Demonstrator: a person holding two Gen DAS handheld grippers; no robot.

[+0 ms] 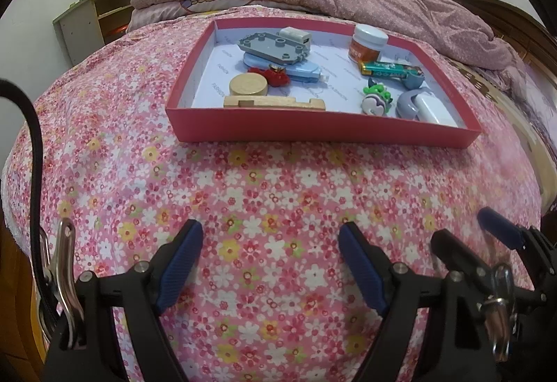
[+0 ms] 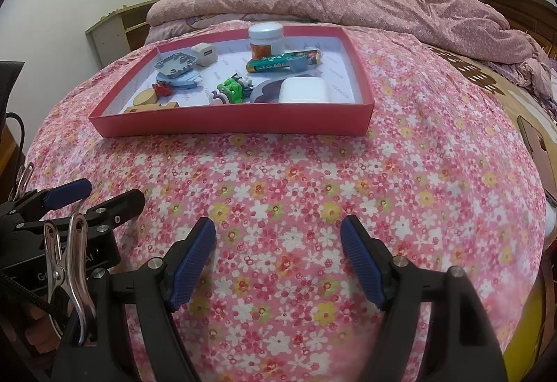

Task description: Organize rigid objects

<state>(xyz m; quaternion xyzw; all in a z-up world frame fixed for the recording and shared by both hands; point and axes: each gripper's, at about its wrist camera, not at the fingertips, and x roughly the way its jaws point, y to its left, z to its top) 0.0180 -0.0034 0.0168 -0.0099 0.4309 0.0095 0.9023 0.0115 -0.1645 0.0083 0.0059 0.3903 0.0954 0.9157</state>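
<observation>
Reaching into the shallow red cardboard box could go wrong, because the small hard toys and the white-lidded orange jar sit packed close, so a finger may bump a neighbor. The box rests on the pink flowery bedsheet, well apart from both grippers. The left gripper and right gripper are wide open with nothing between the fingers, and some far toys look blurry, maybe stacked.

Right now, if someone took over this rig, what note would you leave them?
Left tool: open, empty, over the floral bedspread.
Right tool: open, empty, beside it.
Things: all in the red tray ahead: jar, green tube, white case, grey plate, wooden pieces, small toys.
Done: nothing loose on the bedspread.
Left: possibly tidying inside the tray.
</observation>
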